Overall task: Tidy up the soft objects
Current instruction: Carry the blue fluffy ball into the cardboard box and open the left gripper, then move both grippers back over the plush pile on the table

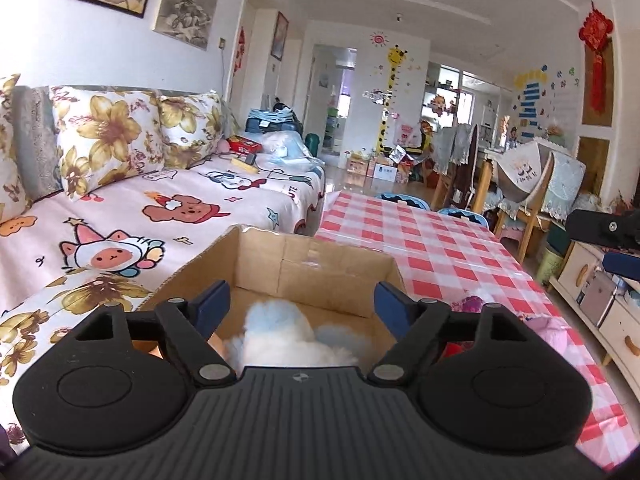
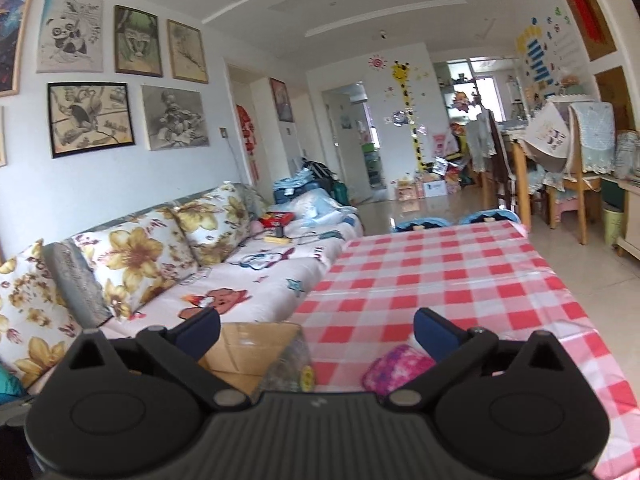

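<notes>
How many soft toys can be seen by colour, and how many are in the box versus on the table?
White and pale blue fluffy toy, in the cardboard box: 1
Pink and purple plush, on the checked tablecloth beside the box: 1
Total soft toys clearly visible: 2
Both the left gripper and right gripper are open and hold nothing.

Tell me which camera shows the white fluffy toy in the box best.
The left wrist view. The fluffy toy lies inside the open box, framed by the open left gripper. The right wrist view shows only the box's outside; the toy is hidden there.
</notes>
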A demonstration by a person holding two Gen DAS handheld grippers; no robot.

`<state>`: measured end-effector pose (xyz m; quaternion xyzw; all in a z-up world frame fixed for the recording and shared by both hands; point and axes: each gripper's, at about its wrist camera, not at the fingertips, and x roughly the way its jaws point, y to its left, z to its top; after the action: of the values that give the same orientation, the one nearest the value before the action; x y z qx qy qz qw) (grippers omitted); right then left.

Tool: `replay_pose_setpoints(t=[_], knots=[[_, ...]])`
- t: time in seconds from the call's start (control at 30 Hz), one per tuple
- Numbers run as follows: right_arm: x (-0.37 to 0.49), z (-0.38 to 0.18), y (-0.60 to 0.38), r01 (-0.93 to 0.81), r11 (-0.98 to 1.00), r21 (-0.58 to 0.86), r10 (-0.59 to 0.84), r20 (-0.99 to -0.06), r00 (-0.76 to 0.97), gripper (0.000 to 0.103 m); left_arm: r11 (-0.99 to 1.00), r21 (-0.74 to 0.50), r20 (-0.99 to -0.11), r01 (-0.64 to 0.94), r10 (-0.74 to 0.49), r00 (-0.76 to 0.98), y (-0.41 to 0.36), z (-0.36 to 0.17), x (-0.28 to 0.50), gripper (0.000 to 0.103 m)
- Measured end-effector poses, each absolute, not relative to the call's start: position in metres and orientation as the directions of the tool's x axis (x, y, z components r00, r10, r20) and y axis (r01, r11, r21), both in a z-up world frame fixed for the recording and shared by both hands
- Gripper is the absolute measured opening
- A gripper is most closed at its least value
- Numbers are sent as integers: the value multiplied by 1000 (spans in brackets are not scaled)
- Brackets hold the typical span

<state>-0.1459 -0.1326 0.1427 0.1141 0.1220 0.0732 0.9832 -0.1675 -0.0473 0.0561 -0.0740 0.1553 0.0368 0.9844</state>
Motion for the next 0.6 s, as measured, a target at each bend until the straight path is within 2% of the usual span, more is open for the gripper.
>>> replay_pose_setpoints(t=[0.17,0.6], knots=[[-151,134,-149,-65,975,212,117,-242,963,102,994,-100,-295,-46,15,955,-54,55,-166,103],[-162,115,-195,21,967,255,59,-302,951,102,997,-13,-285,70,-71,956,-70,46,-166,103]])
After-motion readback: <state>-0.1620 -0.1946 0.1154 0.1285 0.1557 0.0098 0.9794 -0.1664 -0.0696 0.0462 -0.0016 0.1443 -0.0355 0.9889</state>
